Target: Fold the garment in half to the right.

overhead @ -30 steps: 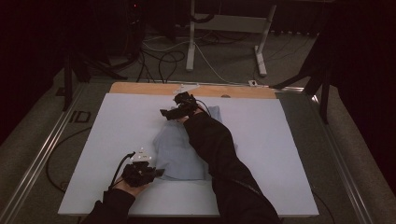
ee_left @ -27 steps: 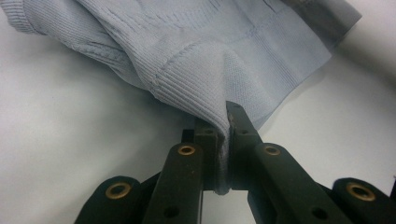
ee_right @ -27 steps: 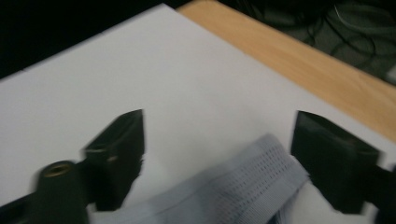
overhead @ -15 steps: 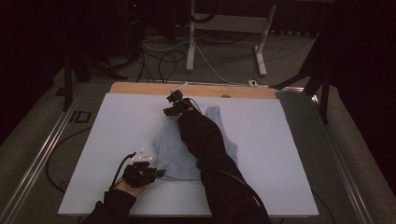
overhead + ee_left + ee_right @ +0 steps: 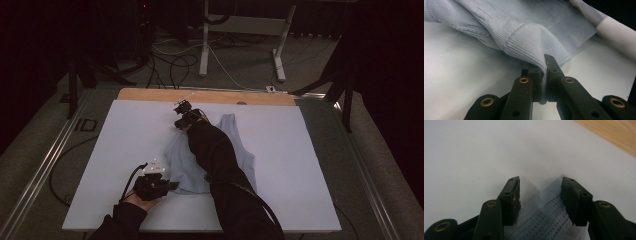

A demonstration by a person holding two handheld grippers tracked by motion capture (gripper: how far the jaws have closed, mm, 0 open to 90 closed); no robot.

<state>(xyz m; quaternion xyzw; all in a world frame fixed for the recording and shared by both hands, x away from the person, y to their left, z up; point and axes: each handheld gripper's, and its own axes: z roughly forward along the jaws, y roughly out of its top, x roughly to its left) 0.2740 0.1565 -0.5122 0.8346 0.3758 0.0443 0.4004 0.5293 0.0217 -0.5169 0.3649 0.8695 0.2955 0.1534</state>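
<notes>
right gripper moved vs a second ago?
Yes. The right gripper went left along the wooden strip, over the light-blue garment; its jaws have just been closing around a strap.

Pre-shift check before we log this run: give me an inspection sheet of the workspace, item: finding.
Surface: white sheet over the table; bare wood strip along the far edge.
Job's things: light-blue knit garment lying mid-table, partly under the person's right sleeve.
Clutter: nothing seen.
Grippers: left hand-held gripper clamped on the garment's ribbed hem; right hand-held gripper at the garment's far strap, jaws just been closing, strap between them, pads not pressing yet.
Cables: one trails from each hand-held gripper; loose cables on the floor beyond the table.
Surroundings: dim room, white stand legs behind the table.
</notes>
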